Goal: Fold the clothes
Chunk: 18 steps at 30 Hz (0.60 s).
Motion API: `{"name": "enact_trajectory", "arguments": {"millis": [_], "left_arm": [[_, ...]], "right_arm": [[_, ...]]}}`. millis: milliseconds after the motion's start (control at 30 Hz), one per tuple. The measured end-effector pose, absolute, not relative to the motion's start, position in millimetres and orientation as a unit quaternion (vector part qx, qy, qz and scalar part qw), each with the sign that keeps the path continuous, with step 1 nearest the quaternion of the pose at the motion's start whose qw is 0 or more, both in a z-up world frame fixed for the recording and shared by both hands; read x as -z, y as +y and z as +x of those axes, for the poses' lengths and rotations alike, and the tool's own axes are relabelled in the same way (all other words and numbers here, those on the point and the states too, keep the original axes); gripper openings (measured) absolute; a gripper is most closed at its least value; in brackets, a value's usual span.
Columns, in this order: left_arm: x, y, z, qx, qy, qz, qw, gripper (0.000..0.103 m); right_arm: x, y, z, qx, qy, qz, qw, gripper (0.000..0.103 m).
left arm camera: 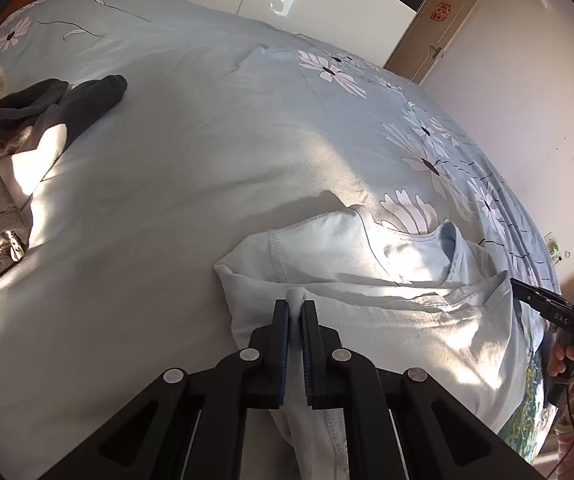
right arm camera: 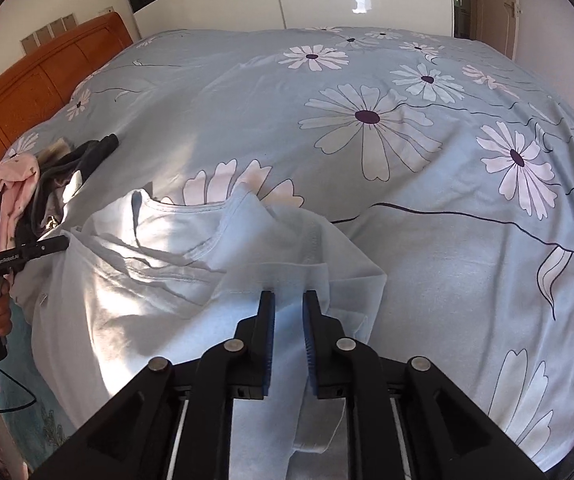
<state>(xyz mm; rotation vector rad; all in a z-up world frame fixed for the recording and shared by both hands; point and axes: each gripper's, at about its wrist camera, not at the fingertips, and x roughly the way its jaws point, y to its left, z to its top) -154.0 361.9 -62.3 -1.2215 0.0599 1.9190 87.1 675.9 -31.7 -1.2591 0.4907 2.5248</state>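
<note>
A pale blue T-shirt [left arm camera: 387, 280] lies on the bed, neck opening away from me, partly folded over itself. My left gripper [left arm camera: 296, 304] is shut on a bunched fold at the shirt's left side. The shirt also shows in the right wrist view [right arm camera: 159, 280]. My right gripper [right arm camera: 289, 300] has its jaws slightly apart with shirt fabric running between them at the shirt's right side; whether they clamp it I cannot tell. The right gripper shows at the right edge of the left wrist view [left arm camera: 519, 286]; the left gripper shows at the left edge of the right wrist view [right arm camera: 61, 242].
The bed has a light blue cover [right arm camera: 427, 160] printed with white daisies. A pile of grey, black and pink clothes [left arm camera: 19, 152] lies at the left, also in the right wrist view [right arm camera: 47, 184]. An orange wooden headboard [right arm camera: 35, 92], white wardrobe and a door stand beyond.
</note>
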Motion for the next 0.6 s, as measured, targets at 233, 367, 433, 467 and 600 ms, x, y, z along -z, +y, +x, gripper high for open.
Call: {"name": "enact_trajectory", "arguments": {"millis": [233,367,433,467,600], "left_arm": [[60,357,-154,-0.768,0.014,-0.480,0.423,0.007],[49,351,-150,-0.771,0.002,-0.465,0.434,0.007],[46,350,-149,-0.773,0.002,-0.461,0.436,0.007],[45,351,-148,-0.774,0.005,-0.460,0.435,0.007],[48,351,-150,-0.772,0.003,-0.466,0.432,0.007]], "right_arm": [[37,688,85,-0.873,0.247,-0.410,0.097,0.018],[27,681,89,-0.881,0.237,-0.401,0.081,0.001],[21,678,92,-0.887,0.224,-0.395,0.082,0.001],[19,679,93,-0.889,0.218,-0.393,0.091,0.001],[27,690,93,-0.878,0.229,-0.404,0.115,0.012]]}}
